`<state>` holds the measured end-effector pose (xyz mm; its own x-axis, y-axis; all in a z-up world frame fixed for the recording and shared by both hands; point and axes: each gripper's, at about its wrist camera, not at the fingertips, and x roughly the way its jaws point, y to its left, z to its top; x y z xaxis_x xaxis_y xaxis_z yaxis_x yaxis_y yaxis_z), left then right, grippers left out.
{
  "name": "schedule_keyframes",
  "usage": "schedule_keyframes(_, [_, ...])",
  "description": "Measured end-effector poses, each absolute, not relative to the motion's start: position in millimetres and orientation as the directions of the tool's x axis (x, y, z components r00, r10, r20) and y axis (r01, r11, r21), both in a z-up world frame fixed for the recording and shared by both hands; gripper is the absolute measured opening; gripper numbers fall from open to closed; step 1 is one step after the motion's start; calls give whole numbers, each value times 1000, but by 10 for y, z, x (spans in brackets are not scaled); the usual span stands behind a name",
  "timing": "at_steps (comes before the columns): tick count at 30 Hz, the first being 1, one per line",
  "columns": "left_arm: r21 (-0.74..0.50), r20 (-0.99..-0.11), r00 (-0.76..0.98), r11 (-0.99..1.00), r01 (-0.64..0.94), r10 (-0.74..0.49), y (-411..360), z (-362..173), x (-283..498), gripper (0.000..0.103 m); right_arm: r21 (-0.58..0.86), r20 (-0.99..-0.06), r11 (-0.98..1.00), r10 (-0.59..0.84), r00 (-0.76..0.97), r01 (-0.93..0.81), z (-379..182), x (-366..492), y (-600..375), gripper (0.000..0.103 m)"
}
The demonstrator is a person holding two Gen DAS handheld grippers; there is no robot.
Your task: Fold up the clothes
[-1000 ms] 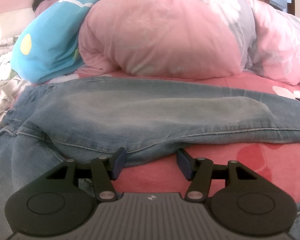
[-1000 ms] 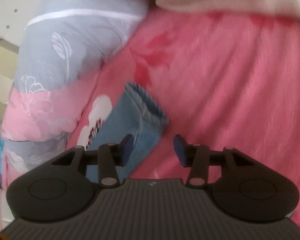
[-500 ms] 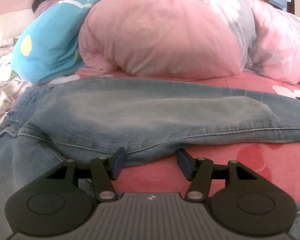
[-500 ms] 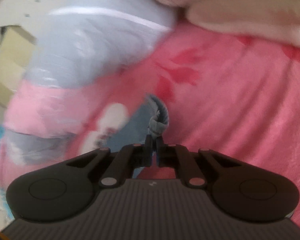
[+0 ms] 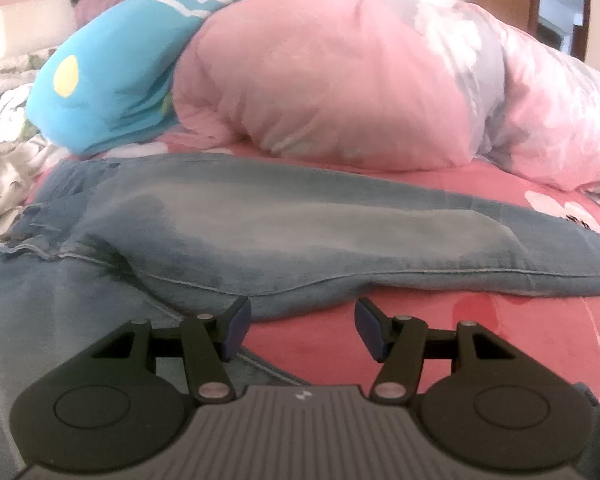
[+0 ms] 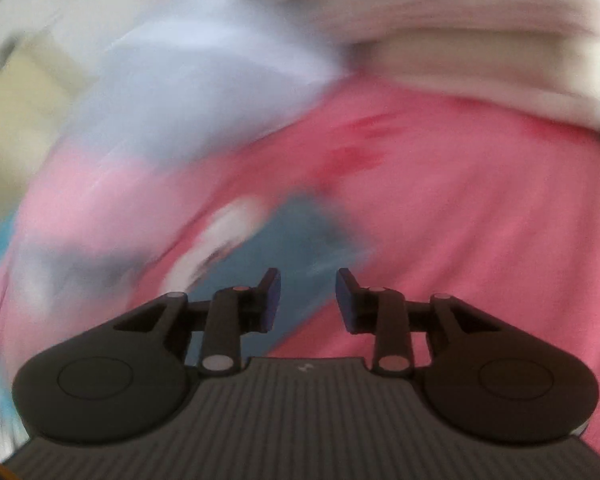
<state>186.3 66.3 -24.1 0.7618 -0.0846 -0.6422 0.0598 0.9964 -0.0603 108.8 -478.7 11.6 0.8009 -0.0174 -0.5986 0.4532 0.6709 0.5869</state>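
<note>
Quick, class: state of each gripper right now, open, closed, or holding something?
Left gripper: open, holding nothing, jaws apart at the edge of the jeans.
Right gripper: open, holding nothing; the view is blurred.

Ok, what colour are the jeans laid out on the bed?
Faded light blue denim, paler down the leg; the jeans show best in the left wrist view.

bedroom | pink bedsheet [image 5: 500,332] | bunched pink duvet [image 5: 320,92]
</note>
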Motion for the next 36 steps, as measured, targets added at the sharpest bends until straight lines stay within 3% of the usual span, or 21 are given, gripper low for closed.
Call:
schedule_keyframes(3, [-91,-645,761,996,16,-71,809,-203,1883,59,492,-574,861,212,791,127,304,1604,-3894,30])
schedule_keyframes(5, [-121,-637,768,992,-22,-61,940,-168,1893,59,353,-585,931,300,754,-97,337,1885,-3174,30])
schedule_keyframes(10, [-153,-617,787,984,-96,-19,1209,-105,1929,58,27,-666,846,413,622,-533,10,2229,-1665,30])
schedule_keyframes(14, [-135,-620,784,983,-127,16,1270,-111,1984,58,-232,-653,717,386,651,-657,-201,2137,-1057,30])
schedule_keyframes(18, [-105,-625,781,989,-106,18,1181,-156,2015,58,-463,-613,620,293,734,-634,-451,2085,-776,30])
schedule_keyframes(19, [-85,-623,782,992,-96,22,1127,-179,2018,58,-480,-613,609,282,738,-631,-502,2095,-775,28])
schedule_keyframes(20, [-64,-621,783,994,-85,27,1074,-203,2021,58,-486,-616,604,277,738,-632,-543,2104,-782,16])
schedule_keyframes(22, [-23,-617,786,998,-63,36,967,-249,2027,58,-449,-635,620,285,718,-643,-545,2101,-813,8])
schedule_keyframes(29, [115,-602,796,993,8,63,608,-410,2052,59,-365,-611,708,308,729,-605,-620,2017,-902,10])
schedule_keyframes(31, [105,-621,781,994,4,62,632,-438,2083,59,-331,-612,727,321,723,-602,-570,2005,-947,11])
schedule_keyframes(36, [89,-622,782,996,5,51,662,-375,2046,58,-101,-543,833,412,732,-544,-273,2020,-1372,12])
